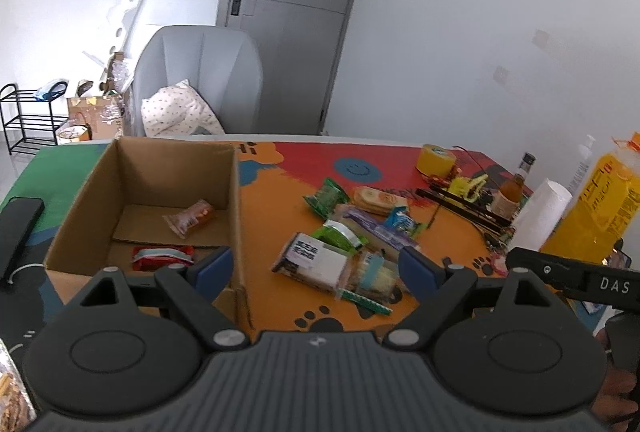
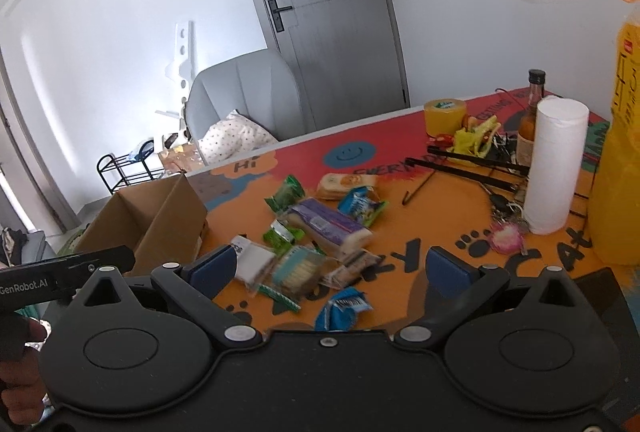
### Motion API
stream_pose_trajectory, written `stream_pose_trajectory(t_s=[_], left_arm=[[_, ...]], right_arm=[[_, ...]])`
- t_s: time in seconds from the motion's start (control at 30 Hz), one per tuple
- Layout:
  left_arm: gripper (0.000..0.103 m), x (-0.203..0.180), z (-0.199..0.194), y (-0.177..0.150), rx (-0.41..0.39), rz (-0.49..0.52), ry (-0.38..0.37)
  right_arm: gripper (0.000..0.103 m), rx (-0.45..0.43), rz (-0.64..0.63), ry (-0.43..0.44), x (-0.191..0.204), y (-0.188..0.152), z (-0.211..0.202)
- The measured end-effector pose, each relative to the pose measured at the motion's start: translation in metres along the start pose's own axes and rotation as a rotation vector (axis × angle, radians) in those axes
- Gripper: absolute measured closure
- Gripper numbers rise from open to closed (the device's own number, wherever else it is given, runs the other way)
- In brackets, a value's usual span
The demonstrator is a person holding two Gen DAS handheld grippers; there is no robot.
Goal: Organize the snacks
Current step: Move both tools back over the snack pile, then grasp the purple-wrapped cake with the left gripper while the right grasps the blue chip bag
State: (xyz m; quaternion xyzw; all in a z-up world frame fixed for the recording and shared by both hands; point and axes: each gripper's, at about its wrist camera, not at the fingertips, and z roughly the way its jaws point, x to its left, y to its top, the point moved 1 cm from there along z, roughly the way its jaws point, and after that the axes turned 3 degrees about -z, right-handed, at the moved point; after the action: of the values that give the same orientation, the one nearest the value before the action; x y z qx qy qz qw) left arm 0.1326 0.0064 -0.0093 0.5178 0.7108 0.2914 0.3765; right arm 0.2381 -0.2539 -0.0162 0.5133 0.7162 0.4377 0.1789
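Note:
An open cardboard box point(image 1: 100, 200) stands on the left of the table, with an orange snack pack point(image 1: 191, 218) and a red packet point(image 1: 162, 257) inside it. To its right lies a pile of wrapped snacks point(image 1: 344, 244): a white-labelled pack point(image 1: 316, 260), green packets, a purple bar point(image 2: 328, 222) and blue packets point(image 2: 342, 310). My left gripper point(image 1: 316, 264) hovers open above the box's near right wall and the pile, nothing between its fingers. My right gripper point(image 2: 332, 264) stands open over the pile's near side, with nothing held. The box point(image 2: 160, 224) shows at the left in the right wrist view.
At the table's right stand a paper roll point(image 2: 554, 168), a yellow bottle point(image 2: 618, 152), a yellow tape roll point(image 2: 445, 116), a small brown bottle point(image 2: 530, 116) and black rods point(image 2: 468, 162). A black phone point(image 1: 18, 228) lies left of the box. A grey armchair point(image 1: 200, 80) stands behind.

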Motion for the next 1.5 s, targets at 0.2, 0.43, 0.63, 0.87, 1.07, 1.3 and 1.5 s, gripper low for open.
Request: stream_pose_trajectory(t_s=[0.2,0.43,0.63,0.87,1.07,1.3,1.5], left_arm=[[0.014,-0.012,0.006,-0.013,0.033,0.007,-0.044],[0.010,-0.022,0.024,-0.034,0.094,-0.001,-0.049],[0.007,-0.030,0.041,-0.046,0.132,0.000,-0.048],[0.006,-0.044,0.064,-0.061,0.205,0.031,-0.082],[0.006,-0.047,0.084,-0.069,0.251,0.023,-0.094],[0.012,-0.053,0.103,-0.077,0.289,0.041,-0.128],[0.037,-0.055,0.109,-0.080,0.288,0.116,-0.079]], right_arm=[[0.000,0.030,0.037,0.012,-0.013,-0.009,0.000],[0.000,0.087,0.101,0.037,-0.029,-0.028,0.009],[0.000,0.115,0.127,0.039,-0.040,-0.037,0.018],[0.000,0.148,0.137,0.046,-0.048,-0.048,0.034],[0.000,0.181,0.163,0.023,-0.058,-0.053,0.047],[0.000,0.194,0.166,0.005,-0.059,-0.057,0.059],[0.000,0.200,0.143,0.025,-0.050,-0.054,0.068]])
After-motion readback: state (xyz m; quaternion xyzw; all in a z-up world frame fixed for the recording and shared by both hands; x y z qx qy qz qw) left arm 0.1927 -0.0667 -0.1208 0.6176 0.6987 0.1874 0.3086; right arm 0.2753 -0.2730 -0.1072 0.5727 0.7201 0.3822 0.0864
